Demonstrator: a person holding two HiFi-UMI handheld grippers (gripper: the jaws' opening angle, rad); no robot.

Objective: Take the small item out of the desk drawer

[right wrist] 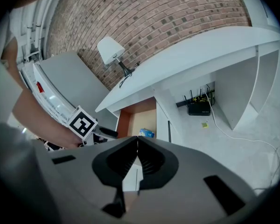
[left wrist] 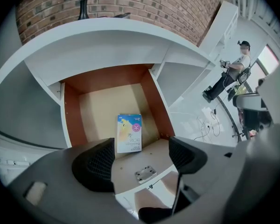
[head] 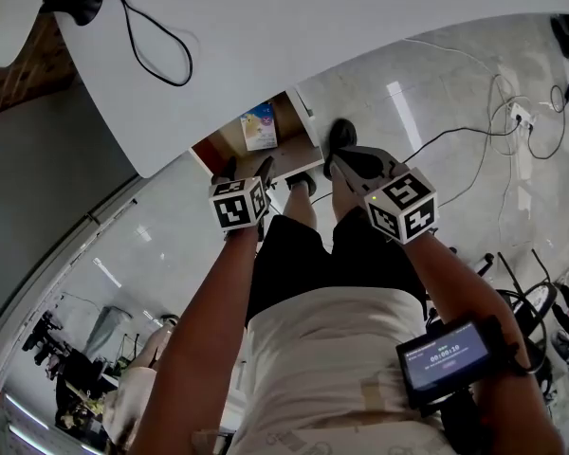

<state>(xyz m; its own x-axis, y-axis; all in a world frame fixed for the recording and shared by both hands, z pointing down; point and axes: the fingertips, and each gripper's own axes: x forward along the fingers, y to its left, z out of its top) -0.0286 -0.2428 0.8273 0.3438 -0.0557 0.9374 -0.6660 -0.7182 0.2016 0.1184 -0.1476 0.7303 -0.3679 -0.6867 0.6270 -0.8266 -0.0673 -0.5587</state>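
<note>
Small packet [left wrist: 129, 133] lies flat on floor of open drawer [left wrist: 70, 120], toward near edge, reachable from above. Drawer juts from under white bench [left wrist: 107, 36]. Your left claw [left wrist: 141, 154] spread wide, empty, poised over drawer's near edge, likely lining up grab. Right claw [right wrist: 137, 160] pinched together, empty, parked right.

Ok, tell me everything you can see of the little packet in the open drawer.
The packet is a small flat rectangle, like thin card, printed pale blue at one end with yellow and white below, a pink round mark and print too fine to read. It lies flat, face up, on the pale floor of the drawer, near its front. Nothing else touches it; the left gripper, jaws apart, is short of it.
</note>
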